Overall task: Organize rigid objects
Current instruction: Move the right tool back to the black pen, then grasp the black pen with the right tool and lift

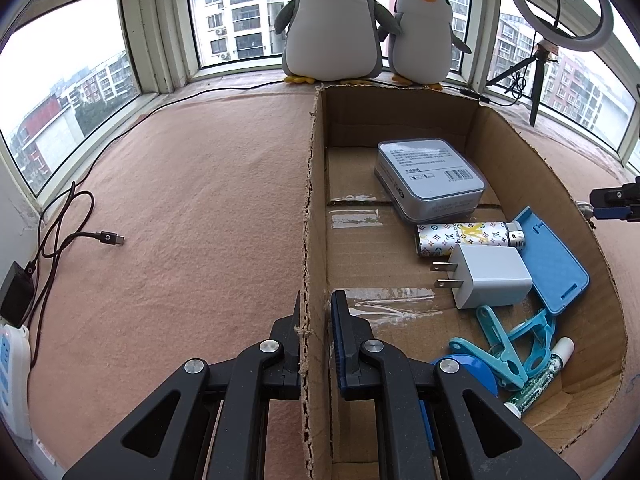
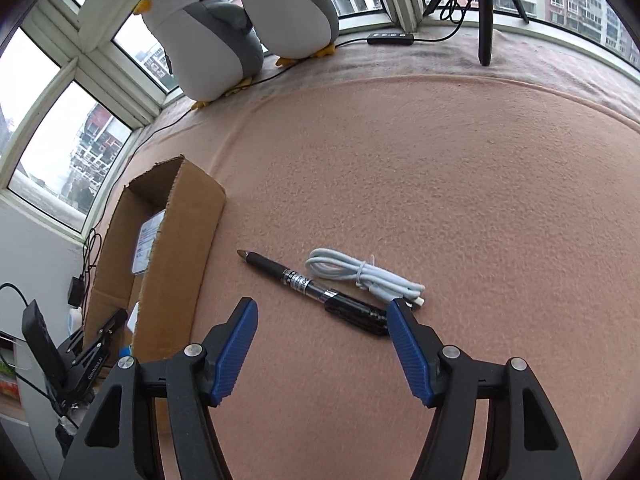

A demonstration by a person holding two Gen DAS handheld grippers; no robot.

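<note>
1. Pink felt blanket (image 2: 400, 168) covers a bay-window ledge; on it lies a black pen (image 2: 316, 290), just beside a bundled white cable (image 2: 360, 274), right of the cardboard box (image 2: 176, 248).
2. Only the left wrist view shows the box's contents: tin case (image 1: 430, 178), patterned lighter (image 1: 460, 237), white charger (image 1: 486, 280), blue clips (image 1: 512, 344).
3. Pen's cap end is partly hidden behind the right finger.
4. Right gripper (image 2: 320, 322) tilts down, jaws spread, nothing pinched; left gripper (image 1: 316, 316) pinches the box's wall (image 1: 316, 208).

Pen (image 2: 316, 290) beside cable bundle (image 2: 362, 274), right of box (image 2: 176, 256)
</note>
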